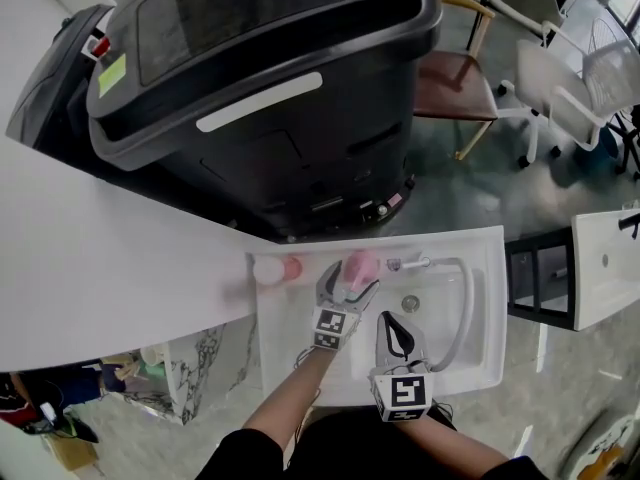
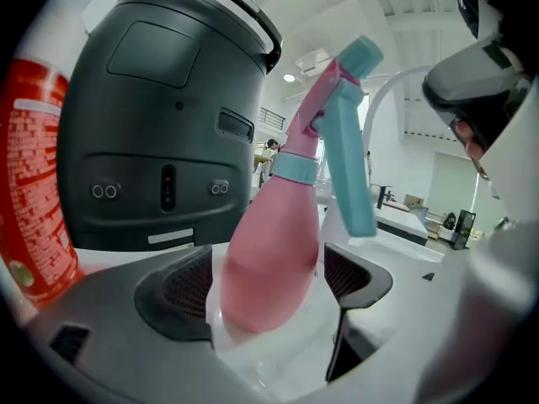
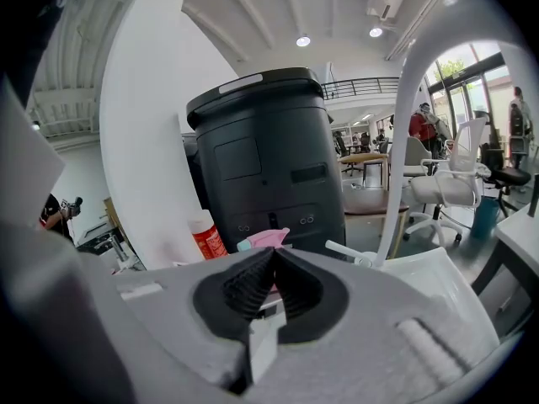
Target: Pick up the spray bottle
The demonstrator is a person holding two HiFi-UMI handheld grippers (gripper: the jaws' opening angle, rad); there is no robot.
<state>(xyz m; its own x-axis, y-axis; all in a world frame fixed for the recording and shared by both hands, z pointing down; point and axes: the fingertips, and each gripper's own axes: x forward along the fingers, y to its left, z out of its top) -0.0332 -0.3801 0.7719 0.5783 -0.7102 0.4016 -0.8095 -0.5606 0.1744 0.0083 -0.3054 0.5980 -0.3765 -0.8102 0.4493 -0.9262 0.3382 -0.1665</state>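
Note:
A pink spray bottle (image 1: pixel 360 266) with a teal trigger head stands at the back of the white sink (image 1: pixel 488 368). My left gripper (image 1: pixel 348 286) reaches to it from the front. In the left gripper view the bottle's pink body (image 2: pixel 274 259) stands tilted between the two dark pads (image 2: pixel 181 293), and the jaws stand wide around it without pressing on it; the left gripper (image 2: pixel 269 286) is open. My right gripper (image 1: pixel 398 330) hovers over the sink basin just right of the left one. The right gripper (image 3: pixel 274 263) is shut with nothing in it; past it shows the bottle's head (image 3: pixel 269 239).
A red and white can (image 1: pixel 278 269) lies left of the bottle on the sink's edge. A large black bin (image 1: pixel 270 88) stands behind the sink. A curved white faucet (image 1: pixel 462 298) arches over the right side of the basin. A white counter (image 1: pixel 100 278) runs left; chairs (image 1: pixel 455 78) stand beyond.

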